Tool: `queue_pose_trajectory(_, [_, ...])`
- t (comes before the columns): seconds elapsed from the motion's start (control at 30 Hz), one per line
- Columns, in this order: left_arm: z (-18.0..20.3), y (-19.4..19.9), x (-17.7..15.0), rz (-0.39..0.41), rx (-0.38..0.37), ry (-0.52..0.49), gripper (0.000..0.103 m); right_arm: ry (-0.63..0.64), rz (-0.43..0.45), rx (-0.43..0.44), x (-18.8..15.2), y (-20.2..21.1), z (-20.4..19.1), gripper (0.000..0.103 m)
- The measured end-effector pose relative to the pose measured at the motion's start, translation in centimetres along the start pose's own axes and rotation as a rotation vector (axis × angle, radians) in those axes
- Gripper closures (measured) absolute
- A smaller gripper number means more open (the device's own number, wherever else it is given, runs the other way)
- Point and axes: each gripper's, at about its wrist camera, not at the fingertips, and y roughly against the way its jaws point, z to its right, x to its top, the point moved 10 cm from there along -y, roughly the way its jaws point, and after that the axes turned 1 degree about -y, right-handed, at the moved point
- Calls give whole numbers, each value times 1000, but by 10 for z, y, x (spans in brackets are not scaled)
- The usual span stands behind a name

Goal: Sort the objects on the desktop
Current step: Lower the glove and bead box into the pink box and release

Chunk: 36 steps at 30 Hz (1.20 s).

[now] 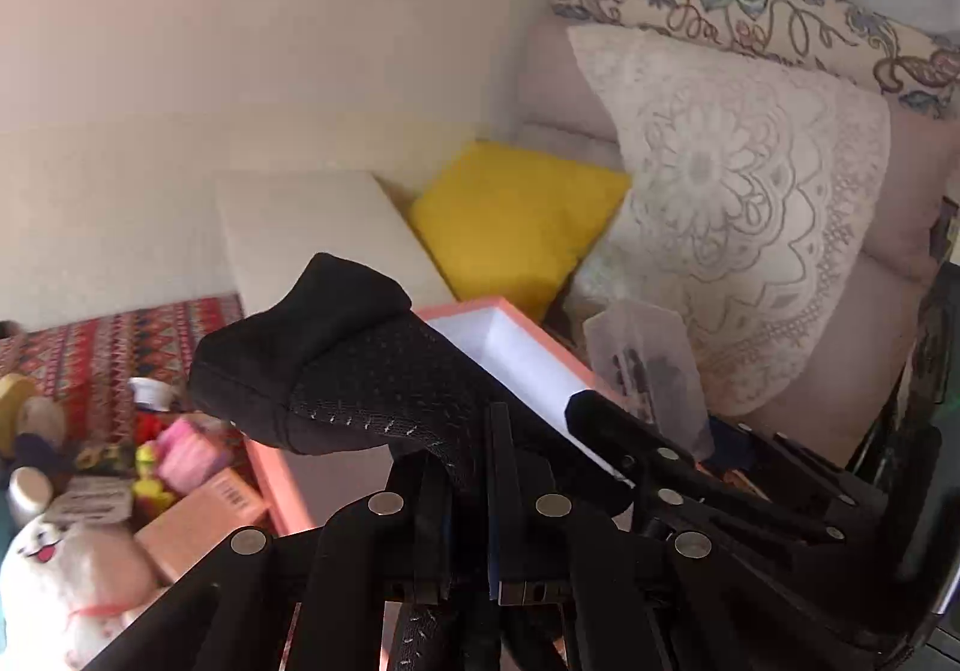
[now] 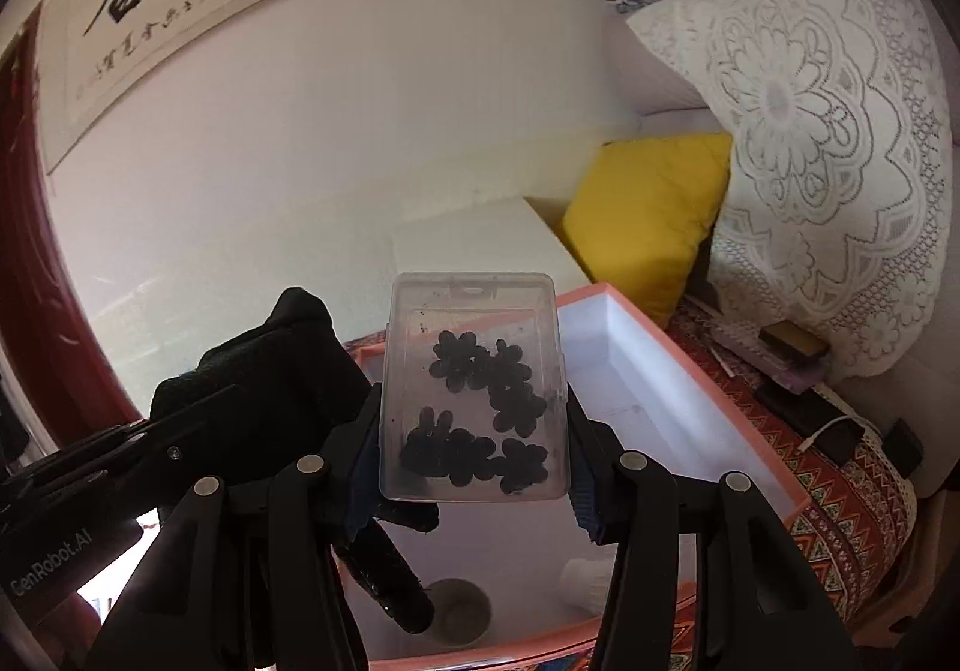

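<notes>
Between the right tool's point(image 2: 474, 467) fingers sits a clear plastic case point(image 2: 472, 389) of dark clips, clamped above the pink box point(image 2: 690, 371). Beside it, the left tool point(image 1: 474, 431) pinches a black sock point(image 1: 336, 371). Neither's dropped yet, and more clutter point(image 1: 120, 467) waits left of the box.

A sock point(image 1: 336, 365) hangs left of a case point(image 2: 473, 389), both above the box point(image 2: 672, 389).
</notes>
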Motion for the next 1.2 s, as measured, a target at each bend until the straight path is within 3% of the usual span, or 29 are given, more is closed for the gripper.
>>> queue_pose_trajectory(0.17, [0,-59,-14,-91,5,-10,98,-41,-95,-51,-10,-40,43,48])
queue_pose_trajectory(0.2, [-4,-67,-17,-104,27,-12,79,-36,-120,-74,-14,-48,48,45])
queue_pose_trajectory(0.23, [-8,-74,-20,-115,56,-13,52,-34,-141,-107,-18,-54,55,41])
queue_pose_trajectory(0.27, [-13,-80,-23,-126,84,-14,42,-36,-150,-150,-20,-57,62,37])
queue_pose_trajectory(0.3, [-19,-82,-24,-120,114,-13,23,-45,-151,-175,-21,-57,67,25])
queue_pose_trajectory(0.33, [-24,-80,-24,-108,128,-10,12,-58,-146,-177,-22,-56,69,17])
queue_pose_trajectory(0.7, [-72,-31,-30,-72,183,63,9,-64,-98,-106,-18,-47,22,12])
queue_pose_trajectory(0.97, [-149,44,-57,-48,328,108,4,90,-108,25,-44,-53,-89,12])
queue_pose_trajectory(1.1, [-217,80,-99,-102,453,140,3,193,-142,146,-72,-55,-160,12])
queue_pose_trajectory(1.2, [-269,99,-135,-164,516,183,3,227,-222,285,-105,-58,-213,12])
